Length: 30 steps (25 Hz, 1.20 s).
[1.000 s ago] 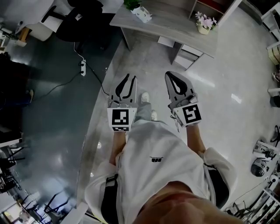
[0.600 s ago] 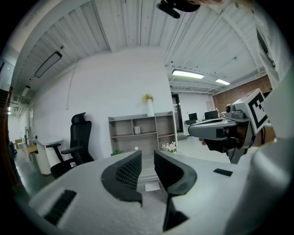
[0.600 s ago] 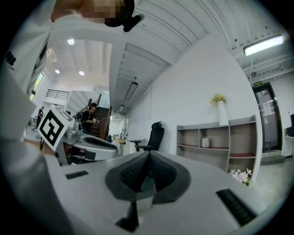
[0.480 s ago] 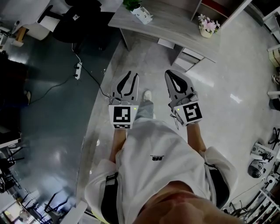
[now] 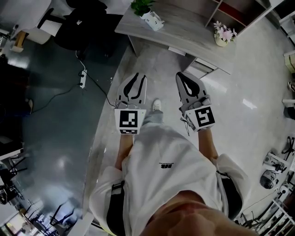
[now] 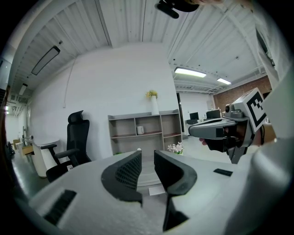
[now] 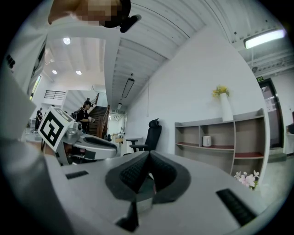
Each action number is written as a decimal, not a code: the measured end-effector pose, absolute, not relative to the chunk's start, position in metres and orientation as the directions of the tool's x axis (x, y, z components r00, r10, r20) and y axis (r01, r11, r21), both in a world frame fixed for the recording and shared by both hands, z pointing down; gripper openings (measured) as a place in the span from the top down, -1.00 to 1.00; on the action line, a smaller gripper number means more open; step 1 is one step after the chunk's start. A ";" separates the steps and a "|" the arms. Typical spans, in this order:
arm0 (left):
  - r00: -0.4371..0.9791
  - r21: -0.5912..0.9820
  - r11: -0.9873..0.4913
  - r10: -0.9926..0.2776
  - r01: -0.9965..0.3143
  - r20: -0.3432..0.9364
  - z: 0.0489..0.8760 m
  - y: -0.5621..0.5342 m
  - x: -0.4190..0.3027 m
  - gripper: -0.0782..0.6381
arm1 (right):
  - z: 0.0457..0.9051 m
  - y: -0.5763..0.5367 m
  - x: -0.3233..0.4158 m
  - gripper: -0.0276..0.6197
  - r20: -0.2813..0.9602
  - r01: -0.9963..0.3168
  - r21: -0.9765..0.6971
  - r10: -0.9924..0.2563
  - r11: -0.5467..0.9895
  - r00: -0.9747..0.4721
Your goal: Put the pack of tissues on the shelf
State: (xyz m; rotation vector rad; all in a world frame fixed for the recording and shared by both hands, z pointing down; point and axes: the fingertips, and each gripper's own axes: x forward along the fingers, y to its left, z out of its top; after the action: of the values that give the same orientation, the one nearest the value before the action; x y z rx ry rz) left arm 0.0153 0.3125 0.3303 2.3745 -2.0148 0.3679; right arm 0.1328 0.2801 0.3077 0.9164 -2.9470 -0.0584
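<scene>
Grey floor (image 5: 60, 120) fills the head view; the pack of tissues (image 5: 152, 18) lies on the tabletop (image 5: 184, 28) beside a plant (image 5: 140, 5), well ahead of the left gripper (image 5: 136, 75) and right gripper (image 5: 184, 73). Left gripper view shows its fingers (image 6: 126, 170) released with nothing between them. Right gripper view shows fingers (image 7: 131, 173) clenched together, empty.

The head view looks steeply down past the person's chest onto the left gripper (image 5: 134, 76) and right gripper (image 5: 182, 74), both close below. The floor (image 5: 239, 92) and worktop (image 5: 184, 25) lie farther off. The left gripper view sits low, just behind its own fingers (image 6: 124, 172), and faces level across the room at the shelf (image 6: 142, 133). The right gripper view does the same from alongside. Both share the shelf, the chair (image 6: 73, 142) and the flowers (image 6: 175, 148), and each catches the other gripper at its edge.
</scene>
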 end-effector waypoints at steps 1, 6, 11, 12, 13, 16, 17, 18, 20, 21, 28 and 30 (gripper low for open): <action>0.148 -0.144 -0.175 -0.972 -0.974 0.180 0.330 0.307 0.012 0.51 | 0.308 0.275 0.130 0.83 0.044 -0.567 0.053 -0.569 0.822 -0.821; 0.162 -0.131 -0.186 -0.971 -0.974 0.178 0.331 0.280 -0.002 0.51 | 0.304 0.254 0.110 0.83 0.043 -0.567 0.049 -0.569 0.822 -0.821; 0.183 -0.121 -0.206 -0.967 -0.971 0.178 0.334 0.249 -0.015 0.51 | 0.305 0.226 0.094 0.83 0.054 -0.571 0.062 -0.574 0.818 -0.817; 0.187 -0.120 -0.209 -0.966 -0.970 0.178 0.334 0.243 -0.018 0.51 | 0.304 0.221 0.090 0.83 0.054 -0.573 0.061 -0.576 0.818 -0.816; 0.191 -0.118 -0.213 -0.965 -0.970 0.178 0.335 0.236 -0.021 0.51 | 0.303 0.215 0.085 0.83 0.052 -0.574 0.057 -0.576 0.817 -0.815; 0.205 -0.112 -0.227 -0.962 -0.967 0.178 0.337 0.219 -0.030 0.51 | 0.302 0.199 0.072 0.83 0.054 -0.579 0.050 -0.581 0.814 -0.812; 0.211 -0.112 -0.233 -0.961 -0.966 0.179 0.338 0.214 -0.032 0.51 | 0.305 0.193 0.069 0.83 0.061 -0.582 0.053 -0.584 0.812 -0.809; 0.216 -0.111 -0.238 -0.960 -0.965 0.180 0.339 0.208 -0.035 0.51 | 0.307 0.189 0.067 0.83 0.067 -0.585 0.057 -0.588 0.809 -0.806; 0.226 -0.105 -0.248 -0.957 -0.963 0.183 0.341 0.199 -0.039 0.51 | 0.309 0.181 0.061 0.83 0.073 -0.589 0.062 -0.592 0.806 -0.803; 0.229 -0.102 -0.251 -0.956 -0.963 0.185 0.343 0.195 -0.041 0.51 | 0.310 0.178 0.058 0.83 0.078 -0.590 0.066 -0.593 0.805 -0.801; 0.246 -0.091 -0.267 -0.951 -0.959 0.187 0.350 0.171 -0.047 0.51 | 0.316 0.159 0.053 0.83 0.089 -0.600 0.075 -0.604 0.797 -0.792; 0.248 -0.089 -0.268 -0.950 -0.959 0.192 0.354 0.163 -0.047 0.51 | 0.320 0.152 0.054 0.83 0.096 -0.603 0.074 -0.607 0.795 -0.789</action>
State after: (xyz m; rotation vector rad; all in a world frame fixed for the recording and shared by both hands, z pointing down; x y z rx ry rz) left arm -0.0473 0.1631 0.3538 2.4446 -1.8714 0.3219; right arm 0.0538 0.1522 0.3199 0.9694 -2.8663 -0.0590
